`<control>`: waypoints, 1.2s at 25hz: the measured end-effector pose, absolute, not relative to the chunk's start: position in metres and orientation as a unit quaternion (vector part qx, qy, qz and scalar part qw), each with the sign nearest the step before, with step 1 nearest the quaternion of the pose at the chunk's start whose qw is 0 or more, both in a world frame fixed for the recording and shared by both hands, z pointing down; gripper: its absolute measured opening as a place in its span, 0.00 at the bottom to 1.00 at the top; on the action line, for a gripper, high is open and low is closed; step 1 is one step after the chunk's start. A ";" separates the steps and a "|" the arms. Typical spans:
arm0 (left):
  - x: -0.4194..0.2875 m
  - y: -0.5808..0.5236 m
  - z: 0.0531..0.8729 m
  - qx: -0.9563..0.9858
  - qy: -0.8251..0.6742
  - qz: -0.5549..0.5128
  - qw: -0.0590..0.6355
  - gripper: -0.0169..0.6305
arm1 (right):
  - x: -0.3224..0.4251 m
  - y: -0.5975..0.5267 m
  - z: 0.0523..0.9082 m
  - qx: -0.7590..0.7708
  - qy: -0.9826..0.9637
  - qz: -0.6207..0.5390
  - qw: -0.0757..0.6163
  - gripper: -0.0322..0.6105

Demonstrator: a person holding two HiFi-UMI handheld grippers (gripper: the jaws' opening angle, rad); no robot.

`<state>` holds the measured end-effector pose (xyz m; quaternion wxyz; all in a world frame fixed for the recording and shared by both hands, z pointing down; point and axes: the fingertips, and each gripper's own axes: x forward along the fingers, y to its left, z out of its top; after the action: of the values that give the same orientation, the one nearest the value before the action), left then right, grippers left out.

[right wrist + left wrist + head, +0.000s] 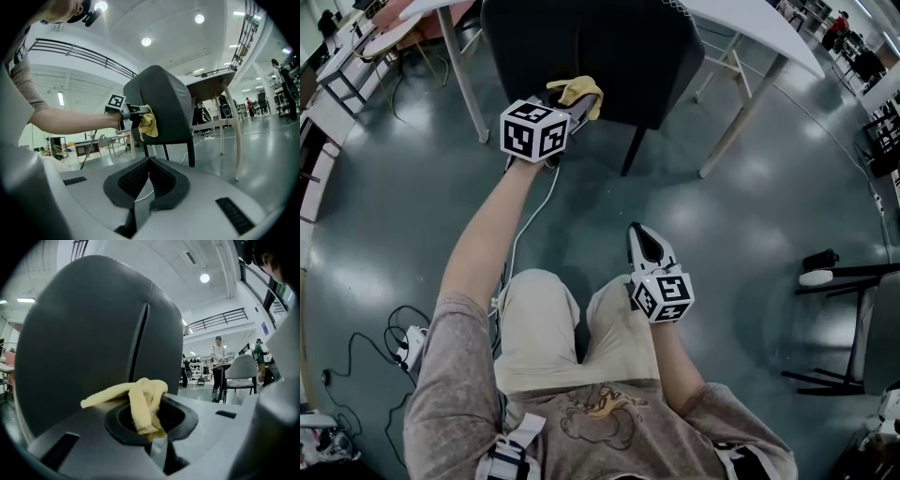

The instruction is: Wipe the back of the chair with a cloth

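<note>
A dark grey chair (pixel 600 52) stands ahead of me, its back (pixel 93 333) filling the left gripper view. My left gripper (pixel 574 103) is shut on a yellow cloth (pixel 577 91), which it holds against the left side of the chair back. The cloth (pixel 140 401) hangs folded between the jaws, and the right gripper view shows the cloth (pixel 147 123) pressed to the chair (pixel 164 105). My right gripper (pixel 643 240) hangs low over my lap, shut and holding nothing, well short of the chair.
A white table (pixel 750 23) stands over the chair, its legs (pixel 741 117) right of it. A white cable (pixel 530 220) runs along the grey floor. Another chair (pixel 862 328) is at the right edge. People stand far off (pixel 218 352).
</note>
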<state>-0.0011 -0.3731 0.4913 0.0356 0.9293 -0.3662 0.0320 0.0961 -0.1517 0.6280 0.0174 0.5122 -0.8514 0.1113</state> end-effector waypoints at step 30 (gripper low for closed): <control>0.114 -0.316 0.501 0.968 -0.244 0.040 0.038 0.12 | 0.108 -0.137 0.628 0.527 -0.842 0.110 0.013 0.09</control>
<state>0.1139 -0.3159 0.5006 0.0383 0.9681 -0.2443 0.0395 0.1084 -0.1367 0.6281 0.0130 0.5275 -0.8424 0.1096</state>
